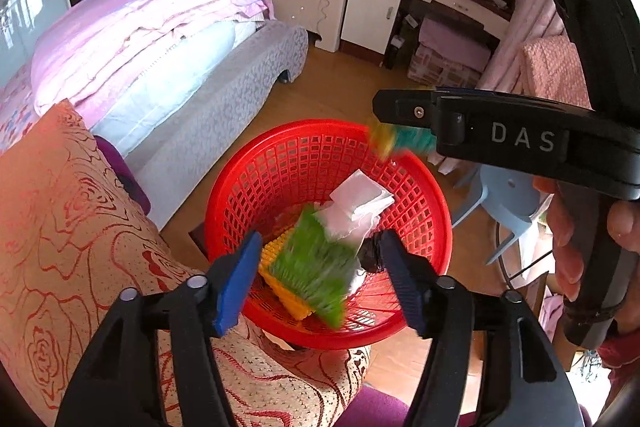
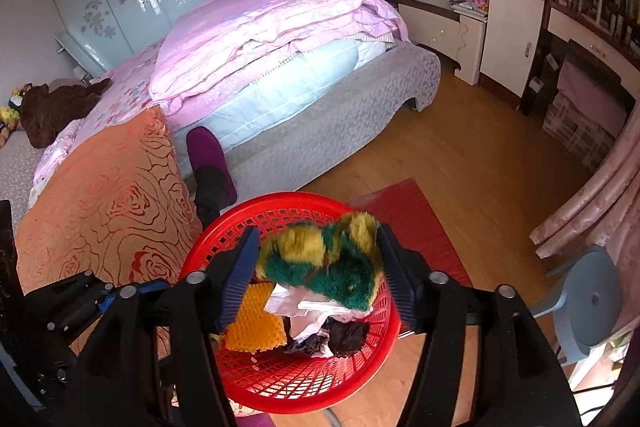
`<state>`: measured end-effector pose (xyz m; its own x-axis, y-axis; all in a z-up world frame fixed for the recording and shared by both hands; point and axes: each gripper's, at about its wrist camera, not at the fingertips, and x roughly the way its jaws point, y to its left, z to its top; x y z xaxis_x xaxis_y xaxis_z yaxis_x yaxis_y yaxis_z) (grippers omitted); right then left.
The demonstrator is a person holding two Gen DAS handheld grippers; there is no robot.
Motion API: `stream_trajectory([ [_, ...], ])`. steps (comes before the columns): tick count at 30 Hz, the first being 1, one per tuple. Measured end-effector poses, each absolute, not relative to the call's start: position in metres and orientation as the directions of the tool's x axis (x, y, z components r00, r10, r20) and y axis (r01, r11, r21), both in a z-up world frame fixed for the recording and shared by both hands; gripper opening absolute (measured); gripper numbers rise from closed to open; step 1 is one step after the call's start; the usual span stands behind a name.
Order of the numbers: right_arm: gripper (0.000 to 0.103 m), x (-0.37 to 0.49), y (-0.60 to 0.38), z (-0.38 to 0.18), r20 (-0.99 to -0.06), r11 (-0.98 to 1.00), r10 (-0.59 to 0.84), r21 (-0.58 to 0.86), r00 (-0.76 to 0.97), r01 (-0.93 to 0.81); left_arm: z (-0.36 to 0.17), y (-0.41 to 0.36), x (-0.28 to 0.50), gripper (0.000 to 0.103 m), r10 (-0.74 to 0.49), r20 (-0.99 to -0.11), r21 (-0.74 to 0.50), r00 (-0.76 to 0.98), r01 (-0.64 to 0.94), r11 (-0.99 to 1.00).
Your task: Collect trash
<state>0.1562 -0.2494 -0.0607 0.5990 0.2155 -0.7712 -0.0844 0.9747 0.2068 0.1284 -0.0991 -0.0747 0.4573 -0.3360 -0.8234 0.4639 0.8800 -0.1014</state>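
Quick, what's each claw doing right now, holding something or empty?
Left gripper: open, holding nothing; a blurred green brush sits between its fingers over the red basket.
Right gripper: closed on a green-and-yellow fuzzy cloth.

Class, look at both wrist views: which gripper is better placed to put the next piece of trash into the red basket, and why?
Probably the right gripper. A fuzzy green-and-yellow item sits between its fingers, directly above the red plastic mesh basket. The left gripper appears open and empty over the basket; the blurred green-and-yellow brush seems to be already dropping in.

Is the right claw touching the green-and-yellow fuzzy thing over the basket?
Touching. The right wrist view shows both fingers pressed against the fuzzy thing, held above the red basket.
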Motion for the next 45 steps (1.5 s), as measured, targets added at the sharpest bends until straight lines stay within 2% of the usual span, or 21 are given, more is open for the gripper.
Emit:
stream_trajectory([
  [4,0.066,0.155,-0.248,-0.06,-0.768,0.974,0.216,0.209,0.603,-0.083,-0.073,-0.1,0.127,0.069,-0.338,-0.819,-0.1,0.463,0.464,0.88],
  [13,0.069,0.15,-0.252,-0.052,-0.752,0.974,0.212,0.212,0.624,-0.075,-0.069,-0.102,0.122,0.073,-0.332,-0.814,-0.087,0.476,0.465,0.881],
  [20,0.077,0.144,-0.255,-0.049,-0.748,0.973,0.214,0.223,0.628,-0.065,-0.065,-0.099,0.113,0.074,-0.322,-0.809,-0.076,0.493,0.455,0.887],
  [29,0.096,0.125,-0.262,-0.041,-0.737,0.967,0.216,0.251,0.641,-0.037,-0.046,-0.08,0.093,0.078,-0.281,-0.773,-0.024,0.569,0.416,0.909],
  [38,0.097,0.094,-0.25,-0.025,-0.725,0.98,0.168,0.198,0.667,-0.033,-0.01,-0.041,0.072,0.084,-0.205,-0.721,0.021,0.662,0.316,0.948],
  [45,0.097,0.073,-0.241,-0.015,-0.701,0.978,0.171,0.206,0.692,-0.034,-0.004,-0.019,0.069,0.087,-0.178,-0.709,0.002,0.683,0.254,0.967],
])
